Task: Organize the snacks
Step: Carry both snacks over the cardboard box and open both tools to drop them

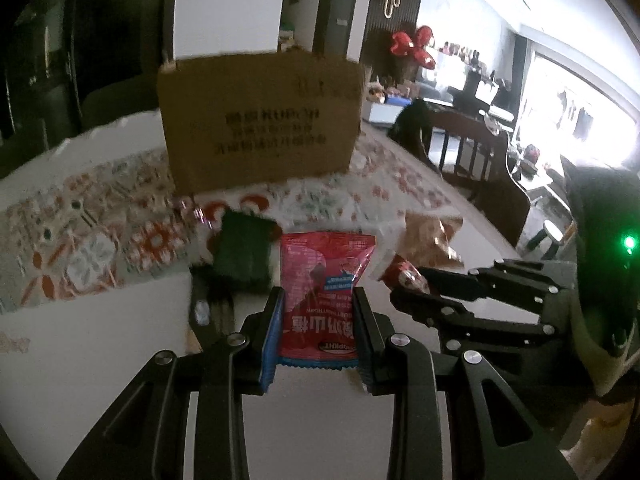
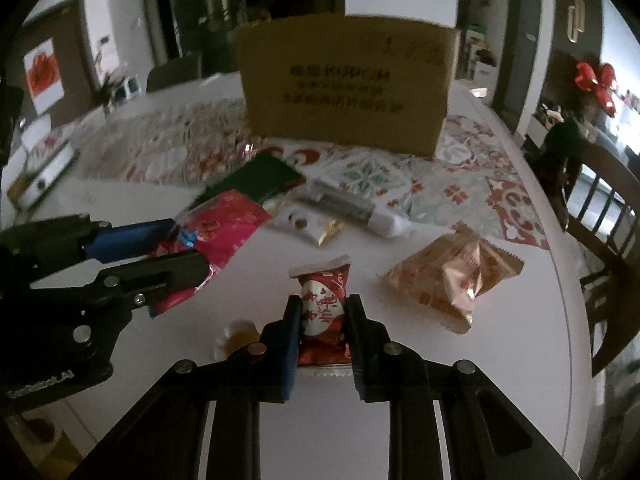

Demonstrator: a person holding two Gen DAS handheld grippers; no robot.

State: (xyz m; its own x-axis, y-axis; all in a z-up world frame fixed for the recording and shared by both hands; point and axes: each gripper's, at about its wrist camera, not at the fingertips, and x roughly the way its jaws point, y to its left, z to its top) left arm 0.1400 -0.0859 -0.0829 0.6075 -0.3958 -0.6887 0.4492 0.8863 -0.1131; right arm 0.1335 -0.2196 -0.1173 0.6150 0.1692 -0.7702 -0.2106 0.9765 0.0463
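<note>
Left gripper clamped on glossy crinkled pink foil snack packet, in front of tall brown corrugated cardboard box. Right gripper clamped on small shiny red-and-white wrapped candy, likewise before the box. Lying near the box on smooth white round table with red floral patterned cloth: tan crumpled biscuit bag, flat dark green packet. Only right wrist view shows silvery tube-shaped wrapper.

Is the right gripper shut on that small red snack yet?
Shut on it: the right gripper has both pads pressed against the small red snack.
</note>
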